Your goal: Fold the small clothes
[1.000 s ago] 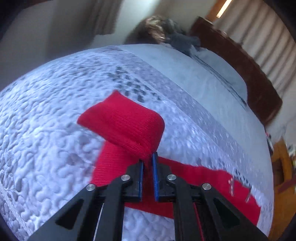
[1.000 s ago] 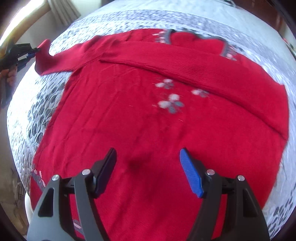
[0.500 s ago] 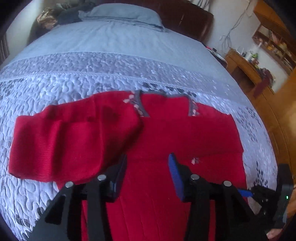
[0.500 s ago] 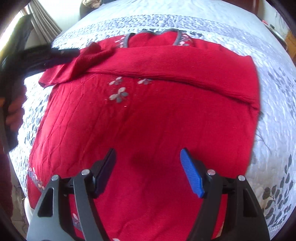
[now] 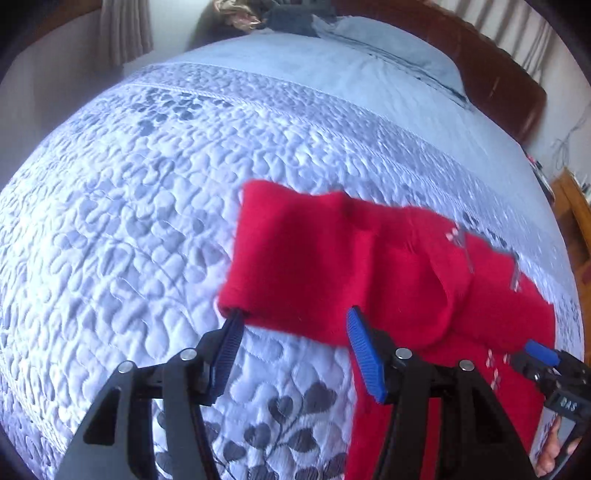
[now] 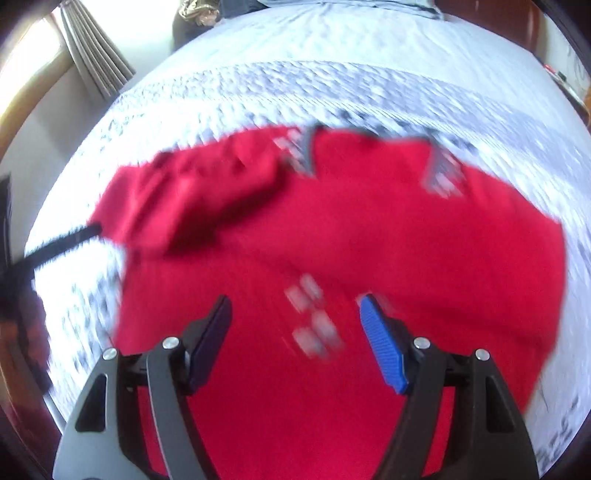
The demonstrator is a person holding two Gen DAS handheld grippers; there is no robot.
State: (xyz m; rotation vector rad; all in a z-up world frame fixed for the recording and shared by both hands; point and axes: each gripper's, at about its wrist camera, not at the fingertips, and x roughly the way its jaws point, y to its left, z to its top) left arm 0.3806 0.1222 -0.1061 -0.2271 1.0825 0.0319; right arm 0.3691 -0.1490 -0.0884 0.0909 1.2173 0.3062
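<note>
A red knit sweater [image 6: 369, 240] with a grey collar [image 6: 310, 155] lies spread on the quilted bedspread [image 5: 129, 221]. Its left sleeve [image 5: 314, 266] is folded in across the shoulder. My left gripper [image 5: 295, 317] hangs just in front of the sleeve's cuff end, its jaws opening. The left fingertip [image 5: 234, 321] touches the cuff's corner and no pad presses on the cloth. My right gripper [image 6: 295, 301] is open above the sweater's chest, near the small white flower motif [image 6: 314, 317], with nothing between its fingers. The right wrist view is blurred.
The bed runs on to a grey pillow [image 5: 388, 48] and a dark wooden headboard [image 5: 509, 92]. Dark clothes [image 5: 258, 18] are piled at the far end. Curtains [image 6: 96, 66] hang at the left. A wooden cabinet [image 5: 576, 206] stands at the right.
The left gripper carried the sleeve cuff over onto the sweater, let it go and opened. The right gripper stayed open and shifted over the sweater's body.
</note>
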